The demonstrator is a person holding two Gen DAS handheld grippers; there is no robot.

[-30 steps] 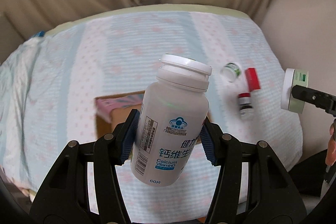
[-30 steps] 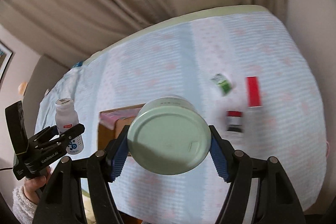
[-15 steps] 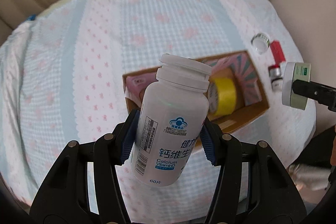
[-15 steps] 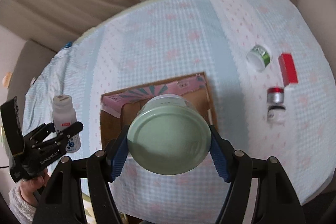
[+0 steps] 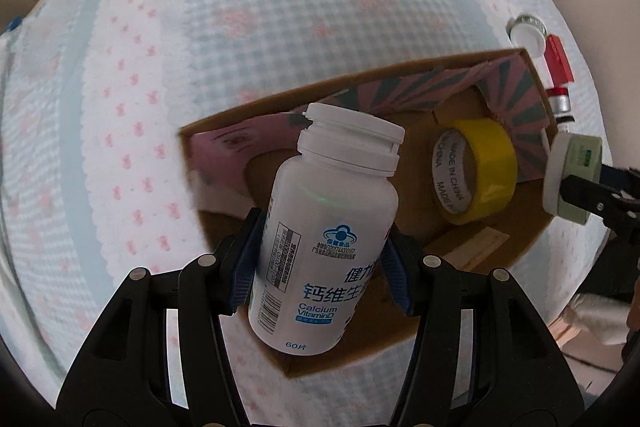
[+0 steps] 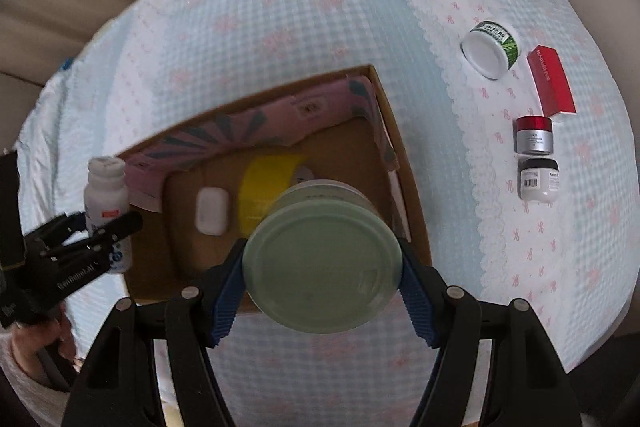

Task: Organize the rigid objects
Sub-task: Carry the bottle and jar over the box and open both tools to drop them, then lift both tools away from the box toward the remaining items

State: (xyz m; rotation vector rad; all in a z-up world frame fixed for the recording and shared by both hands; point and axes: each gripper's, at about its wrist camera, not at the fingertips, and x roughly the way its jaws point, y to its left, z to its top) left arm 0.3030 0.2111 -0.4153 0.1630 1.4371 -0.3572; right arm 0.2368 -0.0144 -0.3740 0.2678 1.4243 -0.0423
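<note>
My left gripper (image 5: 320, 269) is shut on a white calcium vitamin bottle (image 5: 324, 239) and holds it above the left part of an open cardboard box (image 5: 516, 255). My right gripper (image 6: 322, 291) is shut on a pale green jar (image 6: 322, 263), lid toward the camera, above the box's right part (image 6: 408, 187). The box holds a yellow tape roll (image 5: 476, 171) and a small white case (image 6: 212, 205). Each gripper shows in the other's view: the left one (image 6: 108, 227) with the bottle, the right one (image 5: 576, 187) with the jar.
On the checkered cloth right of the box lie a white jar with a green label (image 6: 490, 47), a red box (image 6: 552, 87), a red-capped silver jar (image 6: 534, 135) and a black-capped white jar (image 6: 538, 181). Curtains hang behind the table.
Both grippers have come forward and down over the box with their loads. The box now fills more of both views and its contents show.
</note>
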